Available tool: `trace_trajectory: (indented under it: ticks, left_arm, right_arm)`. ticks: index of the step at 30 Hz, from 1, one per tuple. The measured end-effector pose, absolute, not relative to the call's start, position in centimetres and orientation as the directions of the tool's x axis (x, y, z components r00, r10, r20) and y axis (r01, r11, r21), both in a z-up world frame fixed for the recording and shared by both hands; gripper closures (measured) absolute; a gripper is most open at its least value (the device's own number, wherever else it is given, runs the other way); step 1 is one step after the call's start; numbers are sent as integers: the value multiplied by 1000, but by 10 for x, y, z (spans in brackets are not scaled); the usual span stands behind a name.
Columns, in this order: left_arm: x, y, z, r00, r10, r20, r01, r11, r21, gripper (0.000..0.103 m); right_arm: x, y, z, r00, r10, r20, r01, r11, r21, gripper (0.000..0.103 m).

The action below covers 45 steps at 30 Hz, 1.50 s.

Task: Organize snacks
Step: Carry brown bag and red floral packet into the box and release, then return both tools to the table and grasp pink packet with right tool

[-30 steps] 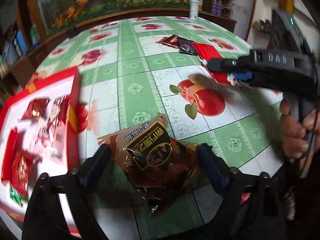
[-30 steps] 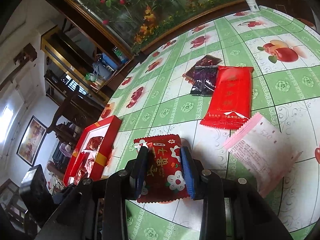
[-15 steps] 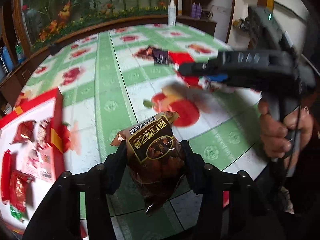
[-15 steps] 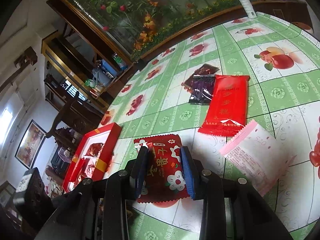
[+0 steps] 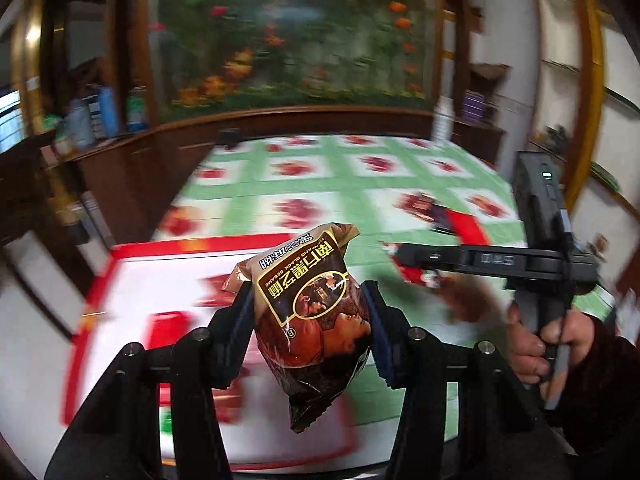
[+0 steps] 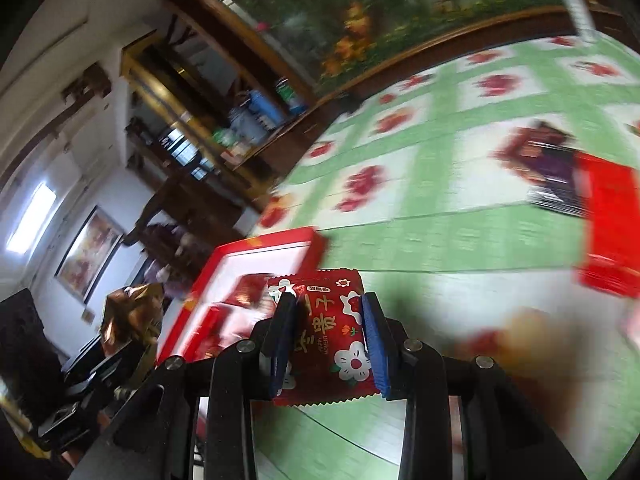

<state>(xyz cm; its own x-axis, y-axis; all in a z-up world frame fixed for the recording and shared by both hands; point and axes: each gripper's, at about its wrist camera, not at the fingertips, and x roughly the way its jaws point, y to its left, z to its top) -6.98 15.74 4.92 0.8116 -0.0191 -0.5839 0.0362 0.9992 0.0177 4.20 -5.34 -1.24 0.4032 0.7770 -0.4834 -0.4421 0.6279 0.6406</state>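
Red-rimmed box already holds several packets, and with my left tongs pinching a brown sesame bag above it and my right tongs pinching a red flowered packet beside it, I judge the sorting partway done, since a red pouch and dark sachets lie loose on the desk.

A box lies at the bench's left edge; loose packets lie well apart near the right edge.
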Motion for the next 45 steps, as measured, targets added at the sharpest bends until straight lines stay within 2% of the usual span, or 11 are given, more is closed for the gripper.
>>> trace_trajectory:
  ticks: [5, 10, 20, 21, 24, 27, 30, 38, 45]
  left_arm:
    - [-79, 218, 39, 796, 109, -595, -129, 992, 9, 53]
    - [-84, 250, 26, 769, 187, -612, -225, 974, 15, 53]
    - [-79, 260, 7, 732, 186, -655, -246, 969, -1, 51]
    - [-78, 258, 6, 728, 191, -658, -250, 968, 4, 48]
    - [-75, 256, 8, 725, 200, -659, -257, 966, 10, 47]
    - [-77, 248, 14, 739, 206, -641, -250, 968, 22, 44]
    - [-77, 234, 21, 759, 186, -623, -215, 976, 29, 34]
    - [-54, 153, 26, 757, 10, -653, 17, 999, 35, 33]
    - [-38, 81, 15, 678, -116, -726, 213, 976, 43, 29]
  right_arm:
    - [47, 8, -1, 337, 822, -459, -510, 569, 645, 69]
    - [46, 54, 1, 284, 850, -443, -559, 522, 644, 69]
    - [29, 120, 3, 200, 864, -462, -677, 463, 572, 66]
    - [28, 122, 3, 188, 864, -467, -682, 457, 571, 63]
    - [31, 114, 2, 209, 863, -459, -675, 467, 571, 46]
    - [39, 97, 2, 259, 861, -438, -642, 492, 588, 45]
    - [45, 81, 3, 306, 846, -437, -618, 525, 585, 45]
    - [51, -9, 12, 464, 785, -410, -537, 618, 575, 45]
    - [54, -134, 17, 663, 610, -434, -384, 775, 502, 38]
